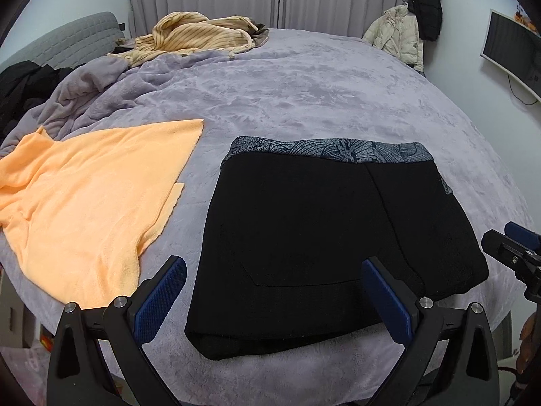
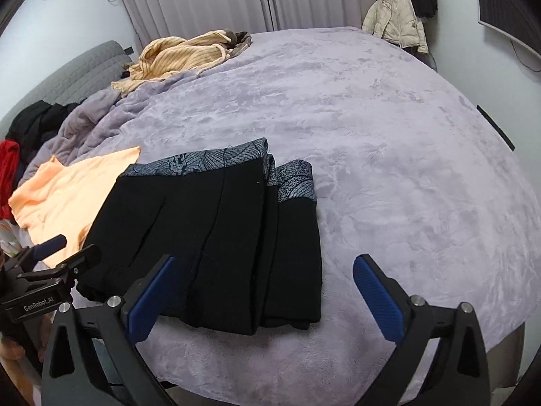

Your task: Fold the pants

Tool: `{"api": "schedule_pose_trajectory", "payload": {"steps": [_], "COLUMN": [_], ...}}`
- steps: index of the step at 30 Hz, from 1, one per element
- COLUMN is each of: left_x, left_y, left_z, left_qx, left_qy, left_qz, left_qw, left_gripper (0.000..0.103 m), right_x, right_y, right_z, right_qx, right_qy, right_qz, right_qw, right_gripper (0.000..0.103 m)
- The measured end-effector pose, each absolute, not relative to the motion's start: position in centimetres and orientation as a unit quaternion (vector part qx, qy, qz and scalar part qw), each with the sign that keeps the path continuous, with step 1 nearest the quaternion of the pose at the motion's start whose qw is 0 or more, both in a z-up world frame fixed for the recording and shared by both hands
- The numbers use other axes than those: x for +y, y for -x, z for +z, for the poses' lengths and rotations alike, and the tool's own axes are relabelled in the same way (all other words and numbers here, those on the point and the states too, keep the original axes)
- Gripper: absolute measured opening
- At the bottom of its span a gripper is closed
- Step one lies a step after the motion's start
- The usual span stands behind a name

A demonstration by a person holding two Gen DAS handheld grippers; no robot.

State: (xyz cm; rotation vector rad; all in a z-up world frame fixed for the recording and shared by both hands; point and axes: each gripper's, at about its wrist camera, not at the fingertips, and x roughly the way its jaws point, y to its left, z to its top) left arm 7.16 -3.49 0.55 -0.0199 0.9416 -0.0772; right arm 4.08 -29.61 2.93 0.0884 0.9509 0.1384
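Note:
The black pants [image 1: 324, 237] lie folded in a compact stack on the lilac bed cover [image 1: 304, 94], patterned grey waistband on the far side. They also show in the right wrist view [image 2: 216, 237]. My left gripper [image 1: 274, 287] is open and empty, its blue pads on either side of the stack's near edge, just above it. My right gripper [image 2: 263, 291] is open and empty over the stack's near right corner. The right gripper also shows at the right edge of the left wrist view [image 1: 514, 247]; the left gripper shows at the left of the right wrist view [image 2: 50, 253].
An orange garment [image 1: 88, 209] lies spread left of the pants. A striped yellow garment [image 1: 199, 34] and dark clothes [image 1: 23, 84] sit near the headboard. A jacket [image 1: 399, 34] hangs past the bed's far right corner. A monitor [image 1: 510, 54] is on the right wall.

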Motion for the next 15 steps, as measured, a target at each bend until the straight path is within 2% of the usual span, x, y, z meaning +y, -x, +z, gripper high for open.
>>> {"api": "schedule_pose_trajectory", "payload": {"steps": [8,15], "left_x": [-4.2,-4.6], "left_y": [-6.2,-5.9], "left_z": [0.8,1.2], "left_qx": [0.462,0.489], "left_qy": [-0.011,-0.018], "left_qz": [-0.038,-0.029], "left_qw": [0.886,0.871], "left_gripper": [0.103,0.103], "right_x": [-29.5,-28.7], "right_y": [-3.3,-3.3], "right_z": [2.8,3.6], "right_qx": [0.491,0.522], "right_qy": [-0.079,-0.066], "right_qz": [0.076,0.061], "right_qw": [0.864,0.848], "right_gripper": [0.103,0.103]}}
